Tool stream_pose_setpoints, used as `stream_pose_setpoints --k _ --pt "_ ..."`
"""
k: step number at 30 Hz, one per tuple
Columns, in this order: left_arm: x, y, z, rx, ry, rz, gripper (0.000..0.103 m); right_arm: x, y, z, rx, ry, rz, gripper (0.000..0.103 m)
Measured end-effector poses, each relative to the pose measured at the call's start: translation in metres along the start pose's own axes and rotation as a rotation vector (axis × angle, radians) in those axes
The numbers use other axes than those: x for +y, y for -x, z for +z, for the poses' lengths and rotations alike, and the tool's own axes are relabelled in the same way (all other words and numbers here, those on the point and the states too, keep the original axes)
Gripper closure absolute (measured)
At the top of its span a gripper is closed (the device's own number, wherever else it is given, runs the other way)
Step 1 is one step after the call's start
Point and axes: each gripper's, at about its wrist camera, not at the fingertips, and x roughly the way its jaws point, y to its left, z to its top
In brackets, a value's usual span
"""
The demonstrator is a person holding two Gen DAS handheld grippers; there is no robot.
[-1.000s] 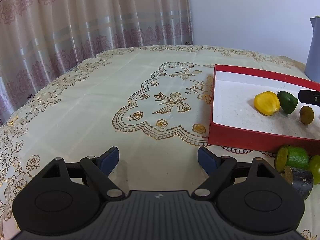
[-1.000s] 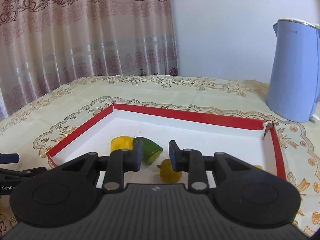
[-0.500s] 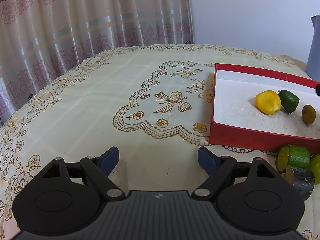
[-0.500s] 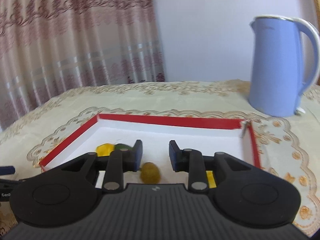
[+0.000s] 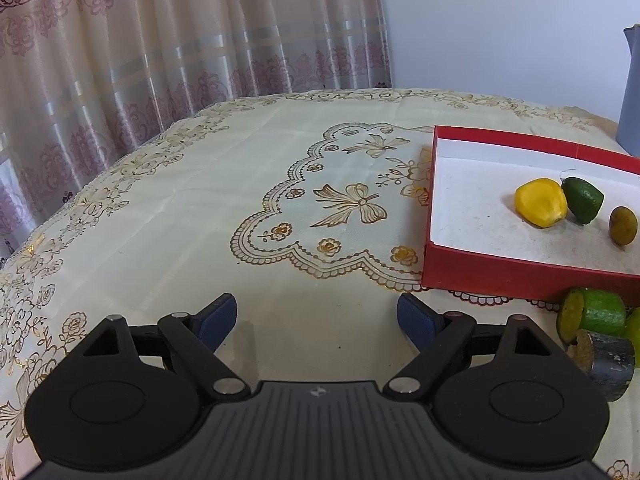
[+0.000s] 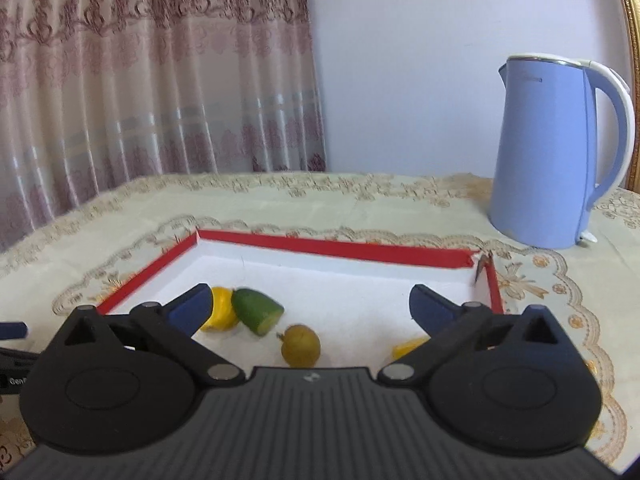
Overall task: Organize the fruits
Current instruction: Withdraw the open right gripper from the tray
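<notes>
A red box (image 5: pixel 520 280) with a white floor holds a yellow fruit (image 5: pixel 541 207), a green cut piece (image 5: pixel 584 199) and a small olive-brown fruit (image 5: pixel 623 225). Outside its near wall lie a green cut piece (image 5: pixel 592 314) and a dark piece (image 5: pixel 608 360). My left gripper (image 5: pixel 316 312) hovers over bare cloth, its jaws wide and still opening slightly, with nothing between them. My right gripper (image 6: pixel 310 304) is over the box (image 6: pixel 332 246), its jaws opening wide. The olive-brown fruit (image 6: pixel 301 345) lies free on the floor below them, untouched. A yellow piece (image 6: pixel 408 347) shows beside the right finger.
A blue kettle (image 6: pixel 560 152) stands behind the box at the back right. A cream tablecloth with gold embroidery (image 5: pixel 348 204) covers the table. Curtains hang behind its far edge. A yellow-green fruit (image 5: pixel 634 330) peeks in at the right edge of the left wrist view.
My right gripper's jaws went from nearly shut to wide open, and it drew back from the olive-brown fruit. Its fingertip left the left wrist view. The left gripper stayed put.
</notes>
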Motion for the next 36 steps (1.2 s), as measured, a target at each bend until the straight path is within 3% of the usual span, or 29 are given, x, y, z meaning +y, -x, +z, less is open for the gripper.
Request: stream_pose_setpoints --k 3,5,8,11,15,17,23,30,33,36 --pt "0.0 0.0 0.0 -0.003 0.0 0.009 0.014 0.018 0.007 -0.002 -0.032 0.079 -0.102 0.0" --pt "-0.002 0.001 0.0 -0.005 -0.002 0.017 0.014 0.026 0.012 -0.005 -0.072 0.142 -0.107 0.0" --pt "-0.003 0.0 0.0 -0.009 -0.012 0.024 0.014 0.016 0.017 -0.003 -0.087 0.086 -0.036 0.0" --pt "-0.005 0.001 0.0 -0.013 -0.015 0.031 0.014 -0.002 0.02 -0.001 -0.104 0.013 -0.017 0.0" --pt "-0.005 0.0 0.001 -0.007 -0.009 0.032 0.014 -0.017 0.018 -0.002 -0.074 -0.086 0.078 0.0" --pt "-0.004 0.0 0.001 -0.003 -0.004 0.027 0.014 -0.012 0.018 -0.004 -0.078 -0.073 0.073 0.0" --pt "0.008 0.006 0.001 -0.02 0.048 -0.03 0.014 0.005 0.013 -0.007 -0.033 0.017 0.043 0.0" --pt "0.009 0.023 0.001 -0.065 0.022 -0.091 0.014 0.016 0.042 -0.01 -0.108 0.122 -0.107 0.0" --pt "0.01 0.031 0.0 -0.067 0.008 -0.169 0.014 0.021 0.044 -0.02 -0.089 0.154 -0.13 0.0" --pt "0.009 0.045 -0.005 -0.096 -0.029 -0.267 0.014 0.016 0.049 -0.025 -0.119 0.125 -0.096 0.0"
